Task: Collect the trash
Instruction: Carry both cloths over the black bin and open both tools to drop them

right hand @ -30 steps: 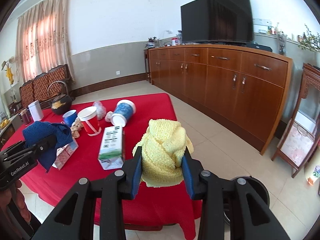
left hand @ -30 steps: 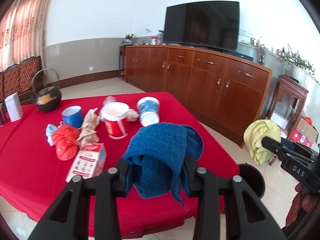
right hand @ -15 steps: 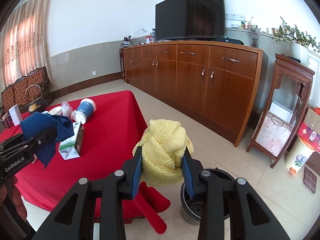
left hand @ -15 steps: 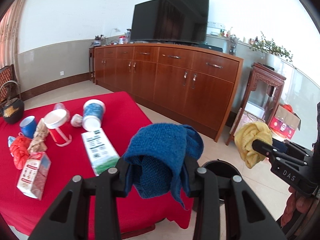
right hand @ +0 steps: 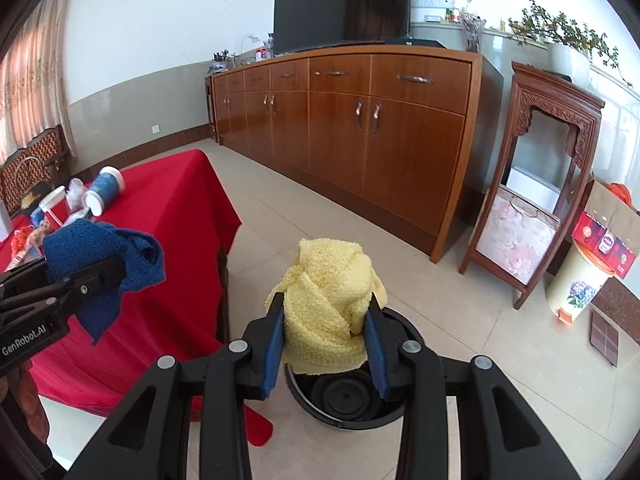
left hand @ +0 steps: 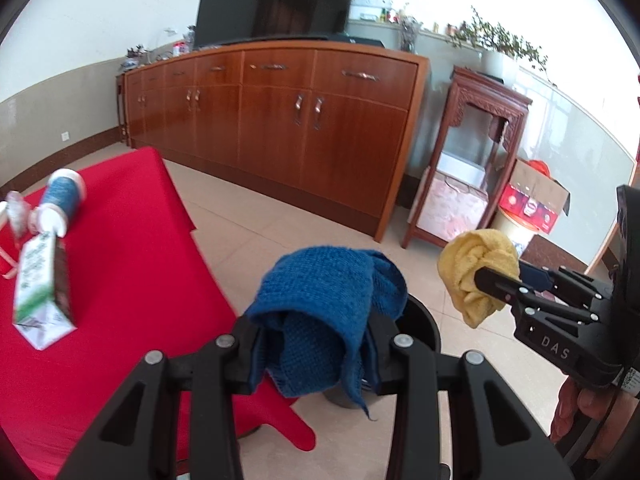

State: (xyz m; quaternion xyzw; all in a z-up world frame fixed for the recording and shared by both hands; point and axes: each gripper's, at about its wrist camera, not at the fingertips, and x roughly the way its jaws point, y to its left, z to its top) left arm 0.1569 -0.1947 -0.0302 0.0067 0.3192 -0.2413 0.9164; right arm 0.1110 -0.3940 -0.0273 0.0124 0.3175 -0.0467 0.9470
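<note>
Blue knitted cloth [left hand: 320, 304] sits pinched between the fingers of the left gripper [left hand: 316, 344], low in the middle of its frame. Likewise the right gripper [right hand: 326, 344] clamps a yellow cloth [right hand: 326, 300], bunched above a black bin [right hand: 344, 396] on the tiled floor. Towards the left edge, a milk carton [left hand: 38, 292] and a toppled blue cup [left hand: 60, 200] lie on the red tablecloth [left hand: 132, 280].

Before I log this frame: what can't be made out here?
- Bin: right wrist view, rim partly covered by the yellow towel in the right tool.
- Bin in left wrist view: mostly behind the blue towel in the left tool.
- Carton print: blurred.
- Table: cut by the left edge.
</note>
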